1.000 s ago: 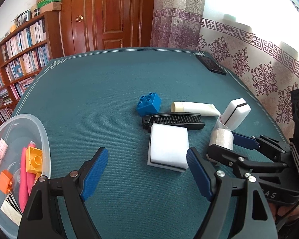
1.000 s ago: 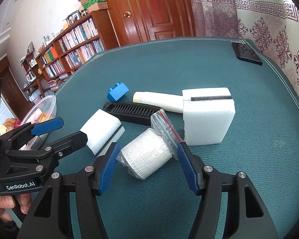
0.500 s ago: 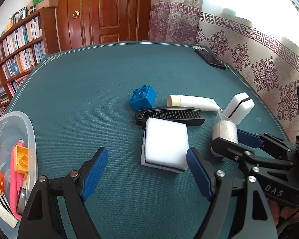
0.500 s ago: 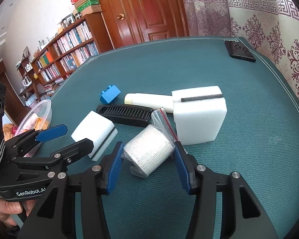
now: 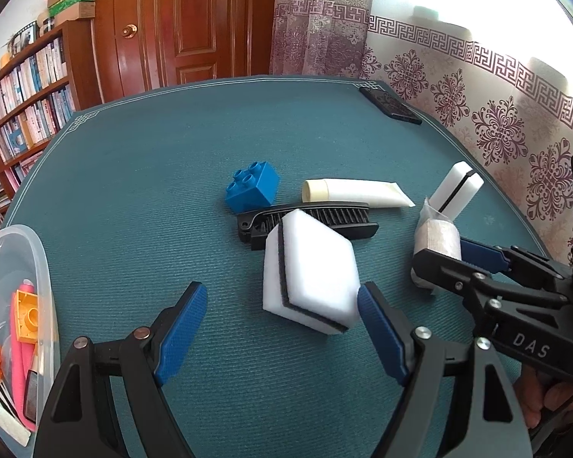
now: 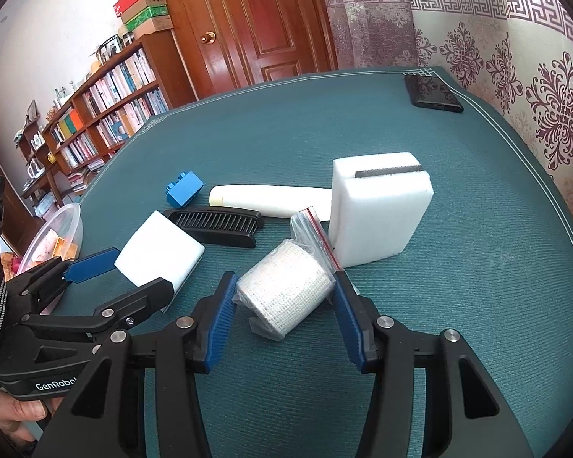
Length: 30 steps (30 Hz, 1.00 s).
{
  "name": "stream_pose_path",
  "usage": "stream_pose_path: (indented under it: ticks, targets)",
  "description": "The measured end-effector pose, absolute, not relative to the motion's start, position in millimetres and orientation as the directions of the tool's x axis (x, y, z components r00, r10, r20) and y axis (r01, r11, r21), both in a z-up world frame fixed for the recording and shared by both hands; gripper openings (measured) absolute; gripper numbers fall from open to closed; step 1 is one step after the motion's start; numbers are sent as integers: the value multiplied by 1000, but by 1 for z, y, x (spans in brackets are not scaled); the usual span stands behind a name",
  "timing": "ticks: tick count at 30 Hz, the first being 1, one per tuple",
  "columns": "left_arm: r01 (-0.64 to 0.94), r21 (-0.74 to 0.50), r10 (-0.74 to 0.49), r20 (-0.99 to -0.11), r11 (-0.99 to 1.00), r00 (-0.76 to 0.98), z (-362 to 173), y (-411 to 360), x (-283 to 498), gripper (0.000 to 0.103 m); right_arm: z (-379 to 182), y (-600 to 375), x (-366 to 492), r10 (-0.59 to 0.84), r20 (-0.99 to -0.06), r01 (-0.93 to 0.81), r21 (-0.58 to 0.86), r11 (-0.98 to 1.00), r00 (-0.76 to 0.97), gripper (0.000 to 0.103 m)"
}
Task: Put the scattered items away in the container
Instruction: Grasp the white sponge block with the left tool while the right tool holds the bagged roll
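Note:
My right gripper (image 6: 282, 294) is shut on a gauze roll in a clear bag (image 6: 286, 290), both blue pads pressing its sides; the roll (image 5: 437, 240) also shows at the right of the left wrist view. My left gripper (image 5: 282, 294) stands open around a white sponge with a dark layer (image 5: 309, 274), which is tilted, its corner against the right finger. A blue brick (image 5: 254, 189), a cream tube (image 5: 355, 192), a black comb (image 5: 313, 221) and a second white sponge (image 6: 378, 210) lie on the teal table (image 5: 133, 191). The clear plastic bowl (image 5: 38, 267) sits far left.
The bowl holds orange bricks, pink pieces and a striped item. A black phone (image 6: 431, 93) lies near the table's far right corner. A bookshelf and a wooden door stand behind the table. A hand holds each gripper at the frame edges.
My right gripper's fingers have closed onto the gauze roll. My left gripper has moved forward around the white sponge, which has turned and tilted up.

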<state>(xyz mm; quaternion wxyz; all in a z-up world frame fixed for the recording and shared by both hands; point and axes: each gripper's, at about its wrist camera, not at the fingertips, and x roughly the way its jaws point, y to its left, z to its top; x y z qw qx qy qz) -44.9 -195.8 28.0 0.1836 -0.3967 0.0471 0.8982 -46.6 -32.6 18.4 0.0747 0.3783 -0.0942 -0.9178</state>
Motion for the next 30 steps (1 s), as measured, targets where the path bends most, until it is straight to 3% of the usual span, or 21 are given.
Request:
stream_pose_path:
  ticks: [6,12,17,20,30]
  targets:
    - [-368,-137,339,-752,-920,-566,19,-192,-54,84,18,-29,-47,-217,-677,54,253,-966,-703,53]
    - [-358,-131,333,-734,-924,-592,22,-194,-53,83,18,-29,-47,-215,-676,52,253,-966,-705,53]
    - [-400,-146,375,-720,-905,-585,24,-190,-49,49,19,-31,-47,-212,-675,50,251,-967,-706,53]
    - [-426,-147,394,-713,-893,-580,25,-186,-45,35,18,-30,-48,-212,-674,49,251,-967,-707,53]
    - [-397,-82,339,-691,-914,-639,36,-189,-31,33,22,-34,-45,-220,-662,60,256,-965,-717,53]
